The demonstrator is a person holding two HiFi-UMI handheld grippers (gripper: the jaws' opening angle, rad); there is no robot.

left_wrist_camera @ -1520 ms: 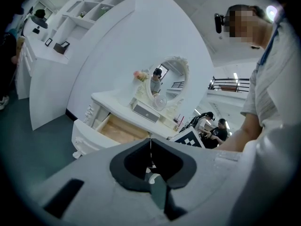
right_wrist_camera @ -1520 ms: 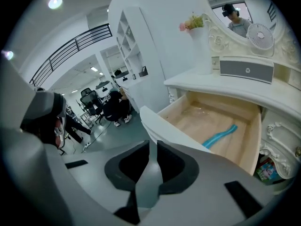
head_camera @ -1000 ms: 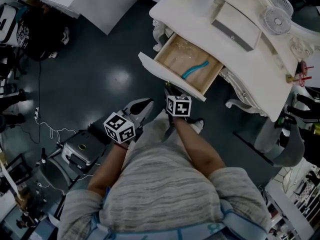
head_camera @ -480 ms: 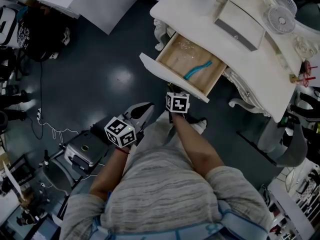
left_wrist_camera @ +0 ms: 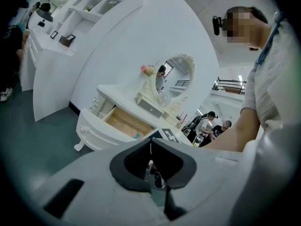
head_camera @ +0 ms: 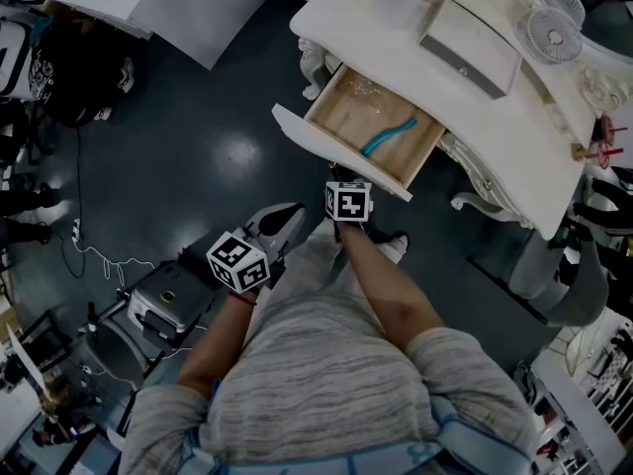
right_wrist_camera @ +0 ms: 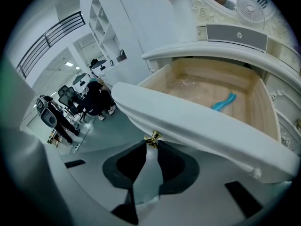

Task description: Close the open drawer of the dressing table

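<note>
Dark grey-green glossy floor fills the left of the head view, with a silver hard-shell case lying at the near left. Just right of the case, the left gripper hangs low at the person's side, well apart from the furniture; in its own view its jaws stand together at the tips with nothing between them. Next to it on the right, the right gripper reaches down and away to the white curved front panel of the open wooden drawer. Its jaws have just been closing, and in the right gripper view their tips sit on either side of the small gold knob on that front, gripping it. The drawer is pulled well out of the white ornate dressing table, towards the person, and a turquoise wavy strip lies on its pale wood bottom, towards its right side. Farther right, on the tabletop, a small white round fan stands at the far edge.
</note>
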